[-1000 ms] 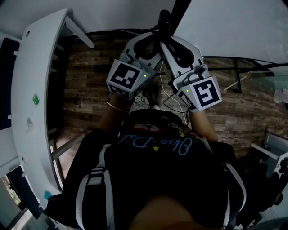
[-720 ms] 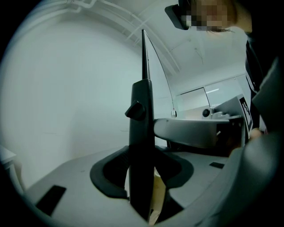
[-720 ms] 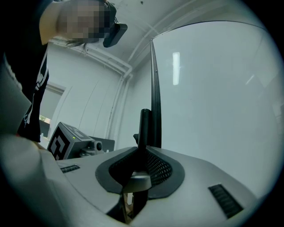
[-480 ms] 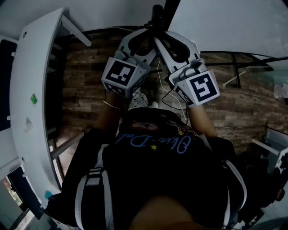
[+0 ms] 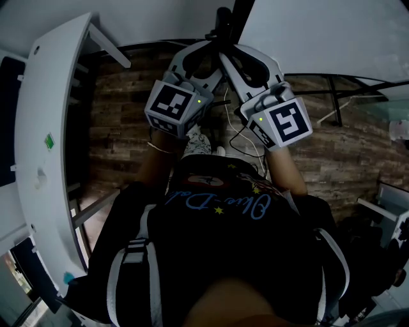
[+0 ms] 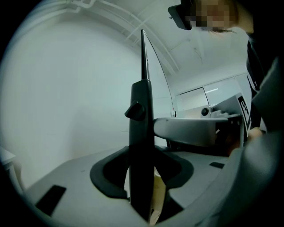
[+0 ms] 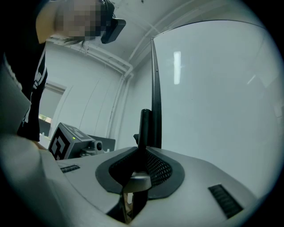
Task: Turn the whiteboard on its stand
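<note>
The whiteboard (image 5: pixel 326 32) stands edge-on ahead of me, its white face (image 7: pixel 213 97) filling the right gripper view and its other face (image 6: pixel 66 97) filling the left gripper view. Its black stand post (image 5: pixel 223 19) rises beside the board's edge. My left gripper (image 5: pixel 214 46) is shut on the post (image 6: pixel 141 133) just below a black knob (image 6: pixel 135 110). My right gripper (image 5: pixel 227 55) is shut on the same post (image 7: pixel 144 128) from the other side. Each gripper view also shows the other tool: the right gripper (image 6: pixel 195 131) and the left gripper (image 7: pixel 69 139).
A long white desk (image 5: pixel 45 128) runs down the left side. Wood-plank floor (image 5: pixel 121 121) lies below. Black stand legs (image 5: pixel 332 105) spread to the right, with a thin cable (image 5: pixel 239 144) hanging near my hands. My body fills the lower half of the head view.
Both grippers have shifted slightly up and to the left along the post from a second ago, then held still. Their grip on the post looks unchanged.
</note>
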`<action>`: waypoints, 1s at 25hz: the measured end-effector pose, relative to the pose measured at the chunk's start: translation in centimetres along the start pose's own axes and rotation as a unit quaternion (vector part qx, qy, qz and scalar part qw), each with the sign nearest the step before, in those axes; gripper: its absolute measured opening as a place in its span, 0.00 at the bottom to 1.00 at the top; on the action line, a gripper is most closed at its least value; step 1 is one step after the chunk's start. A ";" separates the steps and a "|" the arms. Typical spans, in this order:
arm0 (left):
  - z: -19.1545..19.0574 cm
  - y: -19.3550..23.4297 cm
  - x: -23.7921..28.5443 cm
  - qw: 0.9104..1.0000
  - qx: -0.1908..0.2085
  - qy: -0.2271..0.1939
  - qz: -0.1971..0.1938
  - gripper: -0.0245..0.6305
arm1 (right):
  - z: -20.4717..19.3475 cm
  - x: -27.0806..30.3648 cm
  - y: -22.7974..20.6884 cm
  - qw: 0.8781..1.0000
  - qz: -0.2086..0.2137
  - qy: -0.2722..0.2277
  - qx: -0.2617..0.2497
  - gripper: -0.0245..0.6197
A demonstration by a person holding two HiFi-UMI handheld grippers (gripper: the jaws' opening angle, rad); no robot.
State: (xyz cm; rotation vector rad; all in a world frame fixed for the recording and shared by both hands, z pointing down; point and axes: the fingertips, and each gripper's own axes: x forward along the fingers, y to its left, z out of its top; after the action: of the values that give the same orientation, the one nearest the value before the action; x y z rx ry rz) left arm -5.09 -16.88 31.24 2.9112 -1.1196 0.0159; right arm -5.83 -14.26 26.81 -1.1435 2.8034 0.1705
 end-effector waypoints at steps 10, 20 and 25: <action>-0.1 -0.1 -0.3 1.000 0.009 0.003 -0.012 0.32 | 0.6 -0.5 -0.3 1.000 -0.003 -0.005 0.000 0.14; 1.0 0.0 -2.3 1.000 0.022 -0.005 -0.007 0.29 | 0.7 -1.7 -0.9 1.000 -0.012 -0.013 0.010 0.14; 1.0 -0.1 -3.0 1.000 0.019 -0.011 0.000 0.23 | 0.5 -1.9 -0.8 1.000 -0.010 -0.013 0.013 0.14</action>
State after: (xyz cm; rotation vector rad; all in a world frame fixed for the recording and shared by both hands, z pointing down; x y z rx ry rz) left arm -7.29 -14.80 30.14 2.9531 -1.1340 0.0047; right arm -3.89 -13.44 26.51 -1.1546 2.7618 0.1458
